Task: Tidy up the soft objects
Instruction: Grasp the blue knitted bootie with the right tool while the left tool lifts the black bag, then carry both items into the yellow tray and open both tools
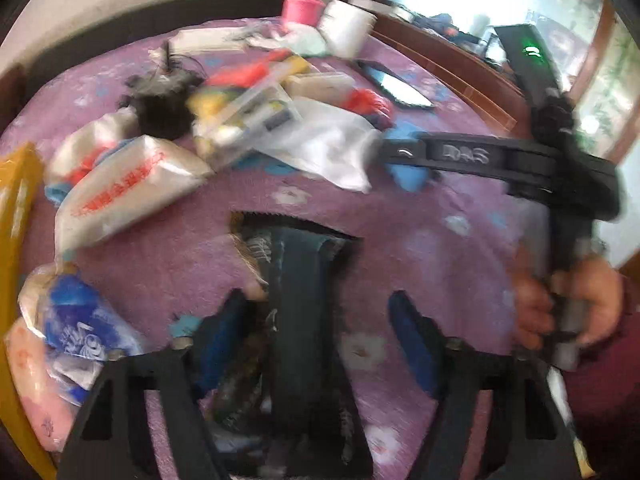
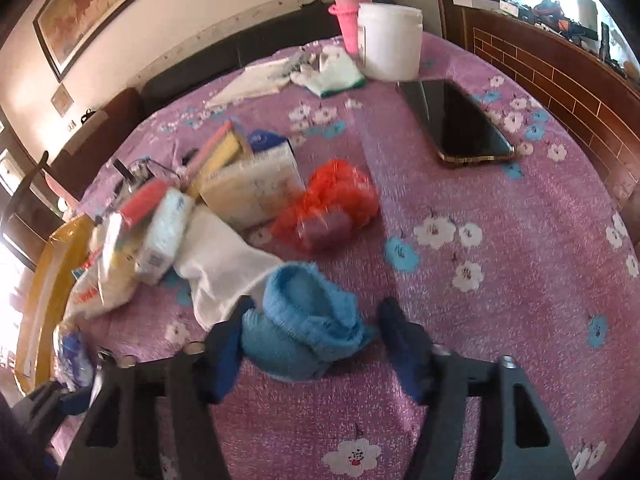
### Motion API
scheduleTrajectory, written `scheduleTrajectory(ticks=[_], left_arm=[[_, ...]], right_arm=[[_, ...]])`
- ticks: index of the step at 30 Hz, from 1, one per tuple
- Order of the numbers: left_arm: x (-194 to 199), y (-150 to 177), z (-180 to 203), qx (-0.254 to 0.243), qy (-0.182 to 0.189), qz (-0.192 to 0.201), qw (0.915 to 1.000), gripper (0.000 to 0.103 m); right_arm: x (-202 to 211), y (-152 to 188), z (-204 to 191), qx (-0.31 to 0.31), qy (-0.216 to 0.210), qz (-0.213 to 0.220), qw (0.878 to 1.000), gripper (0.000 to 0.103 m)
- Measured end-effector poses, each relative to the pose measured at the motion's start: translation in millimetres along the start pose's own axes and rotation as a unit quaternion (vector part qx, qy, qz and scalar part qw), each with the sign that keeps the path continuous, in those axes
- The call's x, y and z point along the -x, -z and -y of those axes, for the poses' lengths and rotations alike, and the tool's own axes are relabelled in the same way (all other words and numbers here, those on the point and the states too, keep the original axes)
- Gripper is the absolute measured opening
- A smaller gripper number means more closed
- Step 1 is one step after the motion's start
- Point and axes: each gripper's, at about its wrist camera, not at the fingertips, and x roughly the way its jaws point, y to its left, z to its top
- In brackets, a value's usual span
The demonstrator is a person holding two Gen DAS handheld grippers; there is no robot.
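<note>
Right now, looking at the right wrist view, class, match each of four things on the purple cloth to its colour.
Things:
1. knitted cloth between the fingers
2. phone
3. tub
4. crumpled bag

Colours:
A. white
B. orange-red
C. light blue
D. black

Pairs: 1-C, 2-D, 3-A, 4-B

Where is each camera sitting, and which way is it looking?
Left wrist: on the left gripper, looking down at a dark garment between its jaws; the person's hand holding the right gripper shows.
Right wrist: on the right gripper, looking down at a blue sock.
Shared: purple tablecloth, pink bottle, phone.
</note>
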Motion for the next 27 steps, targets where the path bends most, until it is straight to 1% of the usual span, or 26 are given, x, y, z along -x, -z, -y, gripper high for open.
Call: scheduleTrajectory(ticks=[1, 2, 3, 6, 9, 12, 15, 16, 18, 19, 23, 25, 26, 27], left_arm=[[1.8, 0.3, -2.1, 0.002, 0.006, -0.001, 1.0000, 0.042], [4.8, 0.2, -7.2, 0.017, 0.029, -0.004, 0.9994, 0.040], [9.2, 0.6, -12.1, 0.031, 0.047, -0.001, 0.9984, 0.036], [30.9, 4.0, -23.0, 0.054, 0.057, 0.017, 0.9967, 0.036], [57.0, 10.5, -36.0, 0.078, 0.075, 0.039, 0.9933, 0.036], [95.1, 15.0, -58.8, 0.110, 0.084, 0.076, 0.9875, 0.036], [132.5, 18.1, -86.8, 0.140, 0.076, 0.117, 0.9803, 0.036], [146.1, 19.1, -99.0, 0.151, 0.071, 0.129, 0.9776, 0.036], [169.4, 20.9, -123.3, 0.169, 0.052, 0.149, 0.9729, 0.036], [179.7, 20.9, -137.1, 0.176, 0.035, 0.155, 0.9715, 0.036], [200.1, 17.6, -180.9, 0.191, -0.032, 0.162, 0.9678, 0.036], [202.0, 11.0, -208.7, 0.206, -0.048, 0.161, 0.9640, 0.036], [201.4, 7.9, -220.1, 0.214, -0.050, 0.159, 0.9625, 0.036], [199.6, 3.9, -233.4, 0.221, -0.050, 0.156, 0.9613, 0.036]], right_arm=[[1.5, 1.2, 0.4, 0.000, -0.003, 0.001, 1.000, 0.045], [5.9, 2.7, 1.2, 0.000, -0.004, 0.006, 1.000, 0.043], [9.3, 3.2, 1.2, 0.000, -0.005, 0.008, 1.000, 0.042], [25.2, 5.9, -1.1, 0.004, -0.018, 0.014, 1.000, 0.041], [45.3, 8.1, -15.0, 0.021, -0.035, 0.025, 0.999, 0.041], [62.0, 8.6, -36.3, 0.041, -0.062, 0.031, 0.997, 0.041], [79.4, 8.4, -71.0, 0.076, -0.098, 0.039, 0.992, 0.041], [85.0, 7.4, -88.7, 0.093, -0.117, 0.040, 0.988, 0.041], [89.4, 6.4, -119.2, 0.116, -0.145, 0.039, 0.982, 0.042], [89.8, 4.3, -134.1, 0.127, -0.159, 0.036, 0.978, 0.042], [82.5, -6.7, -199.3, 0.162, -0.216, 0.019, 0.963, 0.042], [75.8, -13.6, -237.1, 0.187, -0.236, 0.017, 0.953, 0.042], [68.8, -17.5, -259.9, 0.204, -0.241, 0.015, 0.949, 0.042], [63.3, -19.0, -273.5, 0.212, -0.244, 0.011, 0.946, 0.042]])
